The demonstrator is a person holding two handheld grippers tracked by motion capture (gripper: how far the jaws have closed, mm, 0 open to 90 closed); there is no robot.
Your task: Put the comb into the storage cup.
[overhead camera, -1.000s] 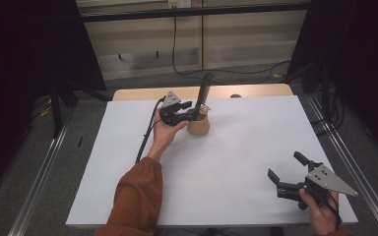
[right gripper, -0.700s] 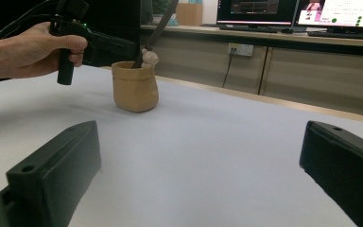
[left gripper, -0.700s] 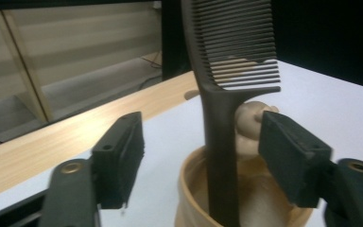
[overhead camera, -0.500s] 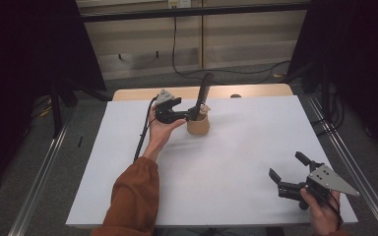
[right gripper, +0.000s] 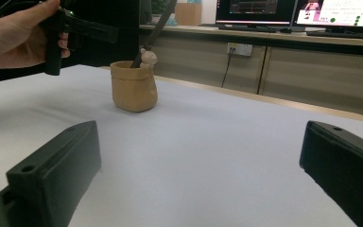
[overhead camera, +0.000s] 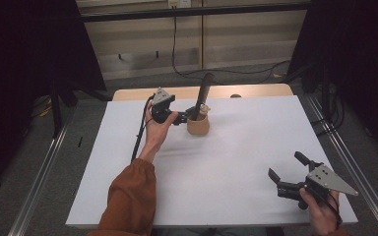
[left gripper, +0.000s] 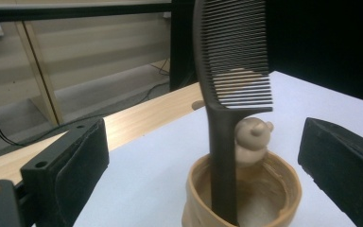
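Comb (left gripper: 229, 94) stands near-upright in the cup (overhead camera: 198, 126) — teeth up, seemingly leaning slightly — left tool (overhead camera: 186, 117) just opened, clear of it.

Comb (left gripper: 231, 71) top beyond frame edge

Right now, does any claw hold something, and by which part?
Nothing is held. The left claw is open around the black plastic comb standing in the tan cup, its jaws just opened. The right claw is open.
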